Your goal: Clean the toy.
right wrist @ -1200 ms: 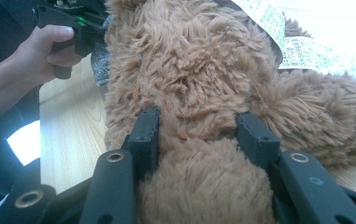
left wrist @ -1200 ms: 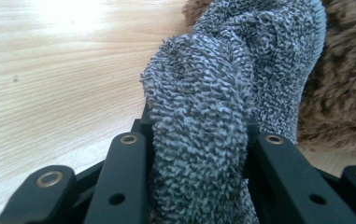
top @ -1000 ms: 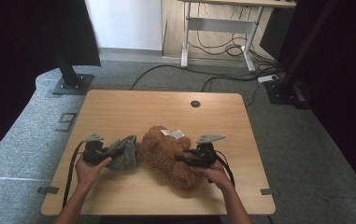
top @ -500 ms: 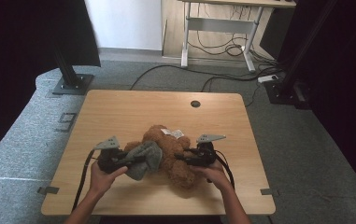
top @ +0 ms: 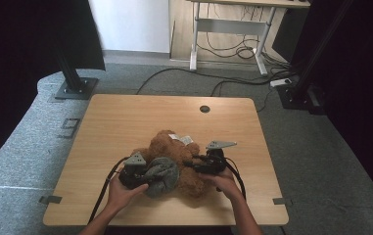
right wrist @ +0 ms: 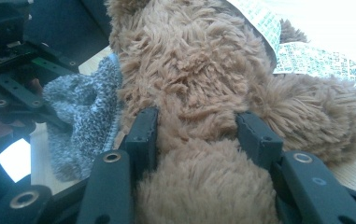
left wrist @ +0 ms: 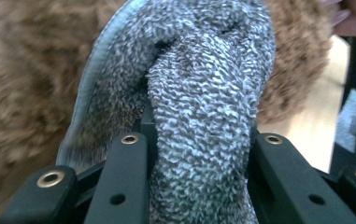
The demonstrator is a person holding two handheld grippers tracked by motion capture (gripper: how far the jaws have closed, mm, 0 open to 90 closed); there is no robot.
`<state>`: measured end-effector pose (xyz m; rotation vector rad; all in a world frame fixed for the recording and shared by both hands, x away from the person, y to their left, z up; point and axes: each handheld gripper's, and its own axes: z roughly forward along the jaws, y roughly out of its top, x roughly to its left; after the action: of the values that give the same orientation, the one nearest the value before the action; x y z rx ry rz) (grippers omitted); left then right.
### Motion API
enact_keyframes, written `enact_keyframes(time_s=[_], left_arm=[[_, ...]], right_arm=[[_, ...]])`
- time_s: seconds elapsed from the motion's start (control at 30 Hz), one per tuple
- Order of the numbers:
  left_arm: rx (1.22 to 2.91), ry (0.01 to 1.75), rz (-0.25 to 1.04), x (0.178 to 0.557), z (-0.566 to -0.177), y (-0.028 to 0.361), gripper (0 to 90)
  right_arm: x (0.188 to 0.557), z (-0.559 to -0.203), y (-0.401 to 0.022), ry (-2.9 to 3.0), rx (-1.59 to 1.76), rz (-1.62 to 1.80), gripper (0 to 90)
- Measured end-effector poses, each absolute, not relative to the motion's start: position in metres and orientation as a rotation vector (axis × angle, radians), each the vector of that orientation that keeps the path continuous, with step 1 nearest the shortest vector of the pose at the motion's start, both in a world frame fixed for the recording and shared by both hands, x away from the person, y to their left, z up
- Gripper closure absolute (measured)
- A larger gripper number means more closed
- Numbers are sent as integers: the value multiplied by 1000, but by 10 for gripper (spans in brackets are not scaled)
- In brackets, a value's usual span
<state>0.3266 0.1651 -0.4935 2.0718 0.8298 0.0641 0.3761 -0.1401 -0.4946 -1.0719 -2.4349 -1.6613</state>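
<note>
bear (top: pixel 179 159): brown plush, lying mid-table toward your edge, white tag (top: pixel 183 139) at its far side. Soft, light, squashes under the jaws; judged hard to damage, but it will flop wherever it is not held.
bear grip: take a thick limb or the body, not loose fur, or it will likely slide out.
knit (left wrist: pixel 203 93): grey knitted piece with a smooth grey lining edge, soft and stretchy, pressed against the bear's left flank. Looks like a small garment; which kind, can't tell.
left gripper (top: pixel 142 177): clamped on a bunched fold of the knit, jaws close together. Grip the hem, not the bulk, so you can stretch it.
right gripper (right wrist: pixel 196 126): jaws about half apart, pressing a thick wad of bear fur.
table (top: pixel 125 117): bare wood, with a round hole (top: pixel 204 108) at its far edge.
</note>
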Motion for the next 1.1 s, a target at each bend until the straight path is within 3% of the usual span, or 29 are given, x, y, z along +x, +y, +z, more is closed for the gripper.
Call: enact_keyframes(time_s=[0.63,0.87,1.1], left_arm=[[2016,1009,127,341,-500,216,670],[1980,913,117,327,-481,212,670],[1952,788,7,317,-469,189,669]], right_arm=[[375,-495,-140,-2416,-1104,-1655,541],[375,-495,-140,-2410,-1108,-1660,540],[375,-494,-136,-2408,-1132,-1655,539]])
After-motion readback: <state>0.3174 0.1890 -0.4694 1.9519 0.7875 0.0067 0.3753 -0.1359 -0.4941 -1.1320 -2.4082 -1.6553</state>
